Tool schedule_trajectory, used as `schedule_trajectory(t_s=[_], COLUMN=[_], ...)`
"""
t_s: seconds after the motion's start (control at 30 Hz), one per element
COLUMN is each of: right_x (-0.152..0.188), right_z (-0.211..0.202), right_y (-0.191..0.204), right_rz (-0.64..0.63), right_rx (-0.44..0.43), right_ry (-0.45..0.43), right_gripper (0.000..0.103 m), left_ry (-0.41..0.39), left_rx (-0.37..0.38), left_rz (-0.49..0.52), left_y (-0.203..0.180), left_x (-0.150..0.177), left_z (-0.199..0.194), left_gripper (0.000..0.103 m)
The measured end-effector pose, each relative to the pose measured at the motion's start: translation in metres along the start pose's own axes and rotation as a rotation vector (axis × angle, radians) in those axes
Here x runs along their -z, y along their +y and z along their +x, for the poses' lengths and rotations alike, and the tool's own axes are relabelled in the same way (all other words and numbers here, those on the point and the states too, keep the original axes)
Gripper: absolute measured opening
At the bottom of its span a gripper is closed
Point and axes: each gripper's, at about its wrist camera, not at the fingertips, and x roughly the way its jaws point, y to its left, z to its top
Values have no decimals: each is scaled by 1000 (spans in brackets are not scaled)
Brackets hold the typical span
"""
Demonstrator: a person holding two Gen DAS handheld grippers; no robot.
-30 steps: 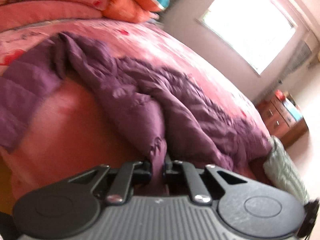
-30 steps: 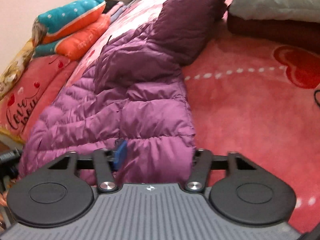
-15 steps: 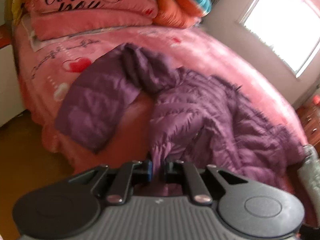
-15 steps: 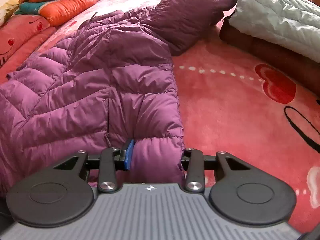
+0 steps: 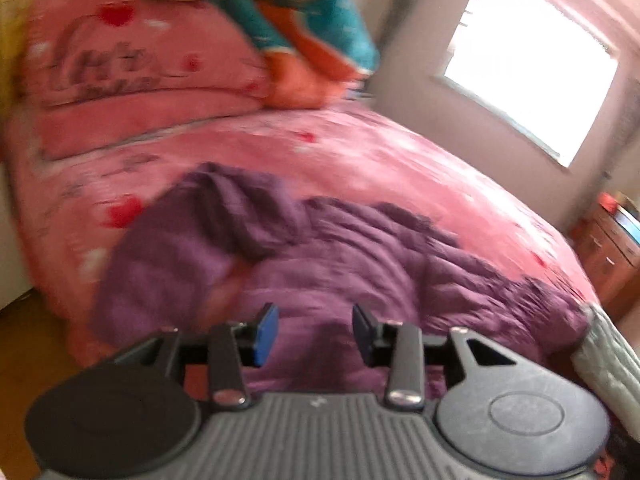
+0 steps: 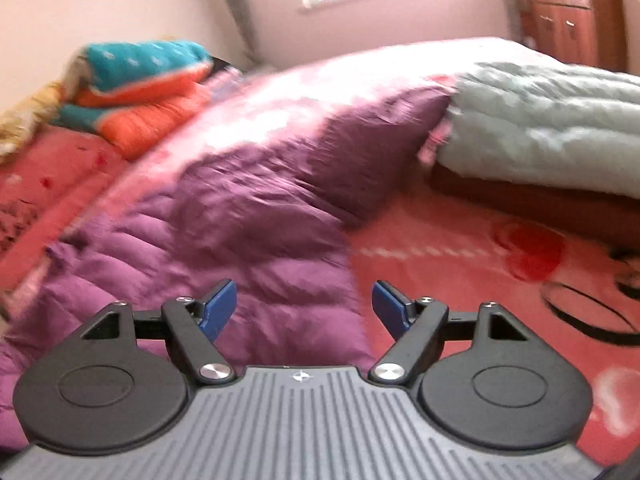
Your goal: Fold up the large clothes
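Observation:
A purple quilted down jacket (image 5: 360, 256) lies spread on the pink bed (image 5: 400, 160), one sleeve folded toward the pillows. In the left wrist view my left gripper (image 5: 314, 332) hovers above the jacket's near edge, its jaws opening with nothing pinched between them. In the right wrist view the same jacket (image 6: 248, 216) stretches away toward the window. My right gripper (image 6: 304, 306) hangs above the jacket's hem corner, its jaws opening wide and clear of the cloth. Both views are motion-blurred.
Pink pillows (image 5: 132, 64) and a teal-and-orange cushion (image 6: 140, 80) are stacked at the head of the bed. A pale green quilted garment (image 6: 540, 128) lies at the far right of the bed. A wooden cabinet (image 5: 612, 252) stands beyond, below a bright window (image 5: 528, 64).
Both grippers let go of the jacket's hem and lifted away from it. The jacket now lies flatter on the bed, and both pairs of jaws stand apart.

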Motion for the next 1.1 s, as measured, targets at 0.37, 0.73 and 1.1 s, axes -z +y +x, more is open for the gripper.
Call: schedule_trajectory(t_s=[0.37, 0.73, 1.1], right_x=[25, 7, -41], right_z=[91, 73, 32], right_y=[14, 3, -69], right_rz=[-117, 21, 227], right_rx=[-11, -92, 12], right_ry=[221, 144, -128], right_gripper=[79, 94, 103], left_ry=[260, 170, -43], left_rx=[-4, 22, 220], left_rz=[171, 270, 354], left_y=[-45, -76, -148], left_x=[74, 57, 25], left_z=[134, 103, 103], left_gripper=[39, 39, 55])
